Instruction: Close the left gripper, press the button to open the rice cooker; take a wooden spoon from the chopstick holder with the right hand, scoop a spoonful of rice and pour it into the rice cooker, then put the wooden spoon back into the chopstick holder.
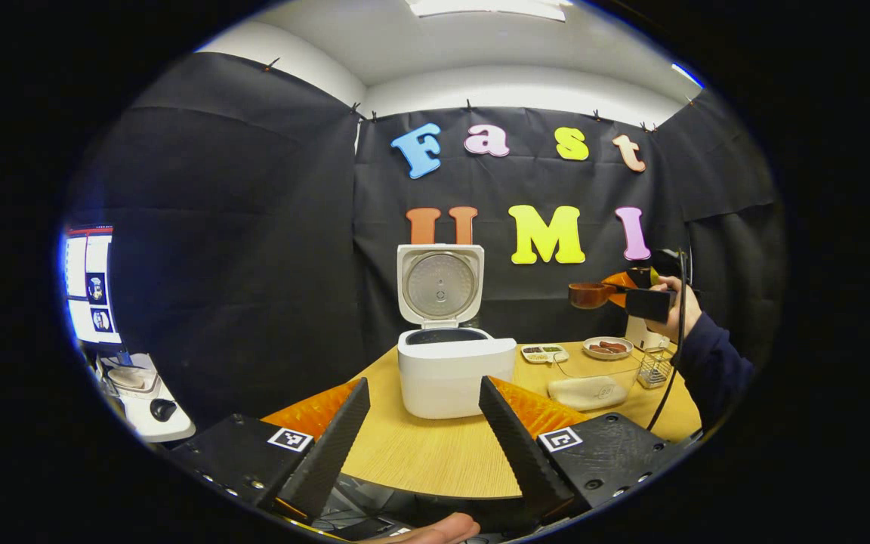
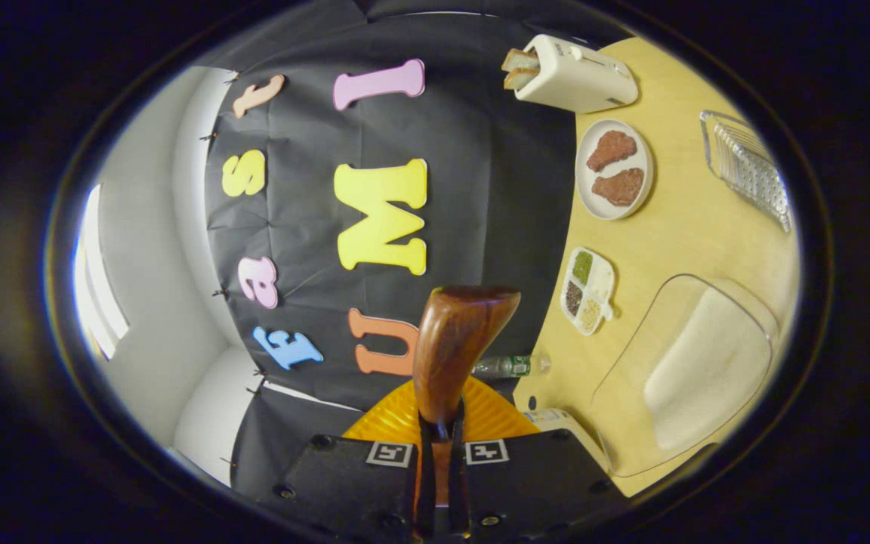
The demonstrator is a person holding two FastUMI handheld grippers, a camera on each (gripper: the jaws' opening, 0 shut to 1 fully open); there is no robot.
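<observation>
The white rice cooker [image 1: 454,378] stands on the wooden table [image 1: 420,453] with its lid [image 1: 440,283] swung up. My left gripper [image 1: 424,385] is open in front of it, with nothing between the fingers. In the left gripper view a sleeved hand holds my right gripper [image 1: 648,304] high at the right, with the wooden spoon [image 1: 590,295] sticking out toward the cooker. The right gripper view is rolled sideways; there my right gripper [image 2: 439,427] is shut on the spoon [image 2: 454,344]. The clear tub of rice [image 2: 707,363] lies below it. The wire chopstick holder [image 2: 748,170] stands farther off.
A plate of meat [image 2: 615,170], a small divided dish [image 2: 588,291], a toaster [image 2: 571,72] and a water bottle [image 2: 510,366] sit along the table's back. In the left gripper view, a lit monitor [image 1: 91,283] and a side table with a mouse [image 1: 161,409] stand at far left.
</observation>
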